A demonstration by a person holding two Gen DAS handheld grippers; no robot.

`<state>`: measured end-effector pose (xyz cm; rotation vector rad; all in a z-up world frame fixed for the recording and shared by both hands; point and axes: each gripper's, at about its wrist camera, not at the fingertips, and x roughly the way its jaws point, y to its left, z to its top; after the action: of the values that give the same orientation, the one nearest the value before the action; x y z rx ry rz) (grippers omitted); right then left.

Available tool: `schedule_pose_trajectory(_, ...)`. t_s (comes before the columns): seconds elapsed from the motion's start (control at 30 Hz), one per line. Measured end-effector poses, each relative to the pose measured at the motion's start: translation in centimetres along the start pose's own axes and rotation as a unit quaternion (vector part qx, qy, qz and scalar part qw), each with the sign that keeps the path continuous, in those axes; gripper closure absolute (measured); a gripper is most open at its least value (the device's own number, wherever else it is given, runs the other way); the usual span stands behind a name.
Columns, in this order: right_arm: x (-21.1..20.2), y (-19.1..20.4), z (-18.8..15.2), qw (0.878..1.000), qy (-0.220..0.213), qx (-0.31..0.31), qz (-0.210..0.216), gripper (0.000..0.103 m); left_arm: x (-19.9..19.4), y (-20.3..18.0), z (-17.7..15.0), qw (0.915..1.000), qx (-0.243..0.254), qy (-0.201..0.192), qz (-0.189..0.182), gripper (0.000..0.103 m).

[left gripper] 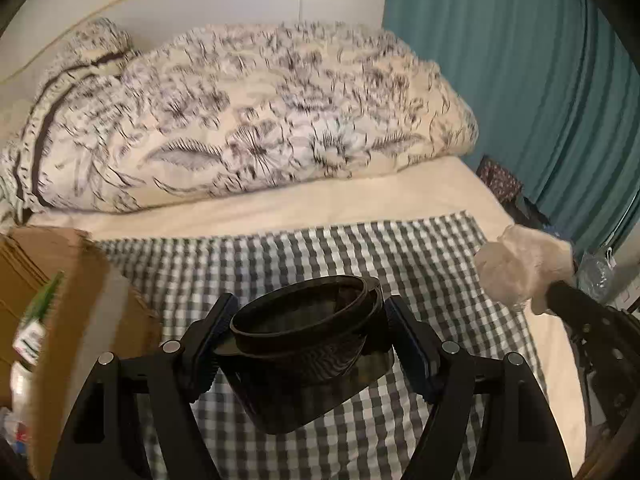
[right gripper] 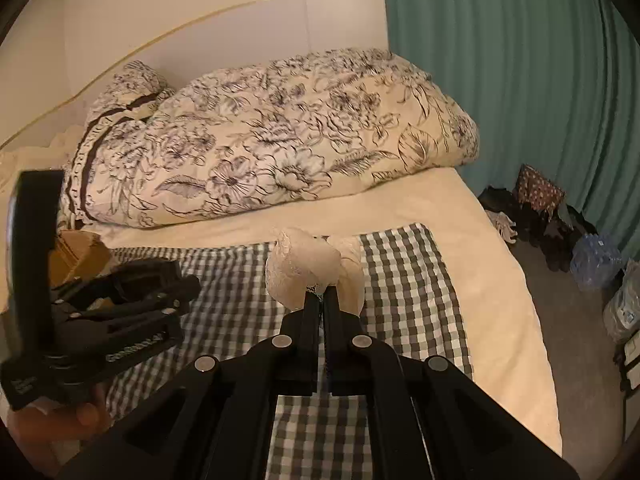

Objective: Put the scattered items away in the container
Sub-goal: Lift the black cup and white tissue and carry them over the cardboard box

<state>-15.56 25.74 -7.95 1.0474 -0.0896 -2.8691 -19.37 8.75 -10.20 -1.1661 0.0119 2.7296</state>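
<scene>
Left tool (left gripper: pixel 306 340) is up over the bed, its two pads pressed against the sides of a coiled black belt (left gripper: pixel 308 320), so that tool is clamped on the belt and carrying it clear of the grey-and-white checked cloth (left gripper: pixel 360 248) spread across the mattress. The belt's loops sit stacked between the pads, with a dark tail end hanging below them. Over on the left edge of the left wrist view sits the cardboard box (left gripper: pixel 76 280), flaps up, with a green-and-white packet (left gripper: pixel 38 312) and other blurred items showing inside; the belt is near the box but not over it. Right tool (right gripper: pixel 322 300) has its fingers drawn tight together, pinching a bunched piece of pale lacy fabric (right gripper: pixel 304 268), which puffs out above the fingertips and hangs in the air above the checked cloth. From the left wrist view that same pale bundle shows at the right, well apart from the belt. Behind it all, a floral duvet (right gripper: pixel 260 140) lies heaped against the white headboard (right gripper: pixel 180 20), and a teal curtain (right gripper: pixel 500 80) hangs to the right with shoes and bags (right gripper: pixel 536 208) on the floor beneath it.
</scene>
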Motion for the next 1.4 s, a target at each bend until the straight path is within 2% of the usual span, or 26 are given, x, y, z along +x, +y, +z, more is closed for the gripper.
schedule_pose_trajectory(0.33,-4.5,3.0,0.6,0.999,-0.029,-0.013,0.019,0.101,-7.8,1.1,-0.1,0.9988,0.008,-0.046,0.013,0.026)
schedule_pose_trajectory(0.7,-8.2,6.7,0.3,0.998,-0.052,-0.026,0.035,0.101,-14.1,5.2,-1.6,0.9965,-0.009,-0.076,0.034,0.027)
schedule_pose_trajectory(1.13,-10.5,12.6,0.3,0.994,-0.064,-0.056,0.075,0.101,-18.4,10.5,-2.5,0.9919,-0.039,-0.094,0.076,0.027)
schedule_pose_trajectory(1.4,-10.7,16.8,0.0,0.989,-0.065,-0.077,0.106,0.101,-19.3,14.1,-3.7,0.9902,-0.047,-0.085,0.100,0.027)
